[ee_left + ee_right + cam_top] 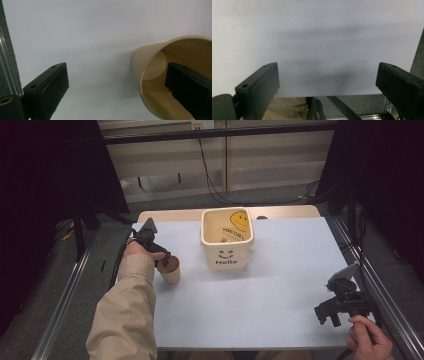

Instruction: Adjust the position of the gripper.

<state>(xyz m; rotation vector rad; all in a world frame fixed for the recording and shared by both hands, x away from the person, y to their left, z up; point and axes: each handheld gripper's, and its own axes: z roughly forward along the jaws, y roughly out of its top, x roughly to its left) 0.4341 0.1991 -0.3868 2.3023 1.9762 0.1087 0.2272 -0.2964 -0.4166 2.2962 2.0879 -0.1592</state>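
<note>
Left gripper [161,261] hangs over the paper cup [171,270], jaws spread wide, one jaw dipped inside the cup's mouth and the other out over bare surface; nothing is pinched yet. The cup stands near the left edge of the desk [280,285], beside the cream "Hello" tub [227,254] that sits toward the far edge at mid-width. Such a cup looks light and thin-walled, so it likely buckles under a hard squeeze and tips easily; a gentle pinch across the wall at the rim, one jaw in and one out, seems the sound hold. Right gripper [334,312] rests near the front right corner, jaws wide, holding nothing.
</note>
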